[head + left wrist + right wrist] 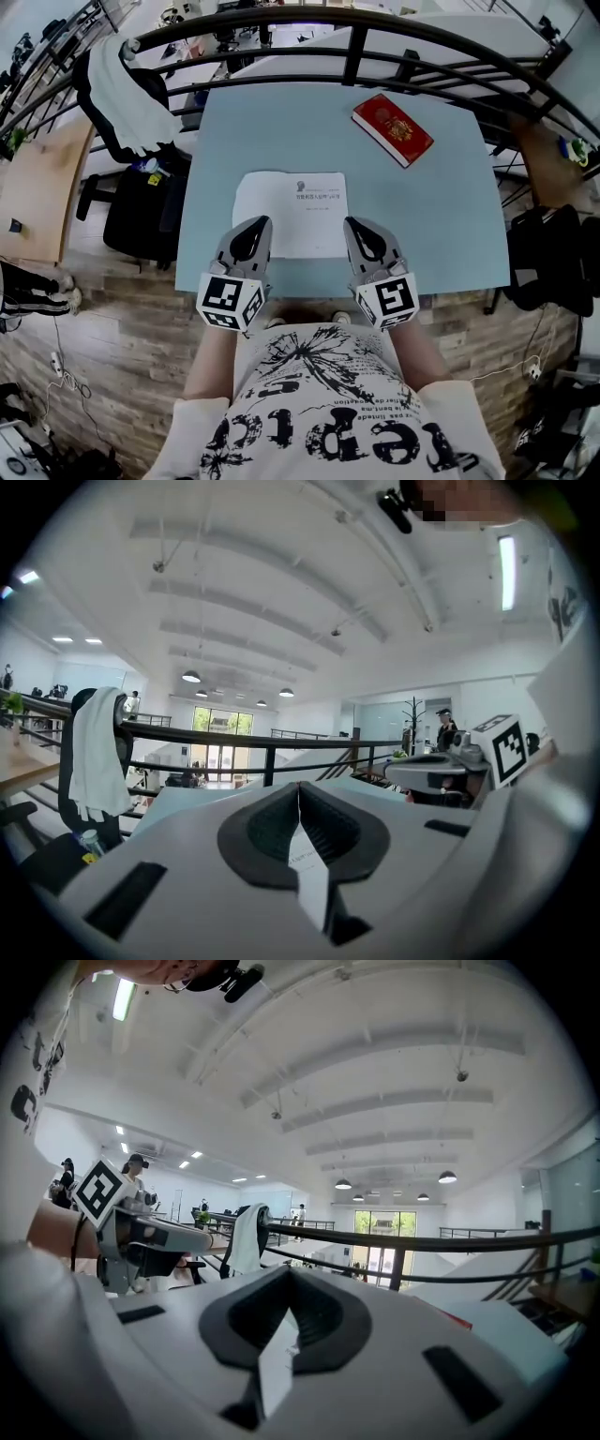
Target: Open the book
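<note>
A white book (pixel 291 214) lies spread flat on the pale blue table (pixel 450 216), with a few lines of print on its right half. Both grippers hover above the table's near edge, pointing away from me. The left gripper (pixel 255 225) is over the book's near left corner and the right gripper (pixel 359 227) just off its near right corner. In the left gripper view, the left gripper (pixel 298 789) has its jaws together, nothing pinched; a sliver of printed page (pixel 305 860) shows through the slot below. The right gripper (pixel 289 1274) looks the same, shut and empty.
A red book (pixel 392 129) lies at the table's far right. A dark curved railing (pixel 356 47) runs behind the table. A chair with white cloth (pixel 127 94) stands to the left and a dark bag (pixel 553 253) to the right. People stand in the distance.
</note>
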Available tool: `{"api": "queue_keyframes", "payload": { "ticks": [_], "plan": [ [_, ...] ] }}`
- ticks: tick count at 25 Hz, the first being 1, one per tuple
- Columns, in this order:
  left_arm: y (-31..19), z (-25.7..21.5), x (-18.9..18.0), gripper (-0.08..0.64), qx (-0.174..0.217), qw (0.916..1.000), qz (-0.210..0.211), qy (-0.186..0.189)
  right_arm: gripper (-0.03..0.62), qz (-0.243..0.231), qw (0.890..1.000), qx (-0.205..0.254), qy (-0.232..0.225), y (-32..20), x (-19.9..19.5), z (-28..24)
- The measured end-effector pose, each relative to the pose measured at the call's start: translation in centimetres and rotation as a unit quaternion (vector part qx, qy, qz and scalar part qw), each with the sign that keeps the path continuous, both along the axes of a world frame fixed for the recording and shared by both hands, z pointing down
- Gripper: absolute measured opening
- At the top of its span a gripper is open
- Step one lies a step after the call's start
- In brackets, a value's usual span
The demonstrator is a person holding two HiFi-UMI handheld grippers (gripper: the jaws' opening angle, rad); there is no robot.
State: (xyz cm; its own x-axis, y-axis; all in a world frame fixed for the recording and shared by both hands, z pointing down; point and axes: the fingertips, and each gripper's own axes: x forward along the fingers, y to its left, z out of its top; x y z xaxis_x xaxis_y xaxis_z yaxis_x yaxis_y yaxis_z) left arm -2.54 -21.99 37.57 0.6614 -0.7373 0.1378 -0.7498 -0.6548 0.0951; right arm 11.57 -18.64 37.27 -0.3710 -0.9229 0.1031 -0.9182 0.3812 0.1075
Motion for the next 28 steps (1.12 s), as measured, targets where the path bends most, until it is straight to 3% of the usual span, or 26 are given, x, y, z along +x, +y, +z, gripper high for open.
{"api": "queue_keyframes", "payload": {
  "ticks": [8, 16, 28],
  "plan": [
    [0.9, -1.9, 1.2, 0.02, 0.033, 0.9991, 0.007, 0.027, 0.009, 0.005, 1.0, 0.011, 0.007, 0.1, 1.2, -0.7],
    [1.3, -1.9, 1.8, 0.021, 0.054, 0.9985, 0.003, -0.005, 0.009, 0.008, 1.0, 0.014, 0.006, 0.4, 1.3, -0.8],
    [1.5, -2.0, 1.8, 0.02, 0.06, 0.9981, 0.01, -0.004, 0.009, 0.01, 1.0, 0.017, 0.005, 0.7, 0.8, -1.1]
  ]
}}
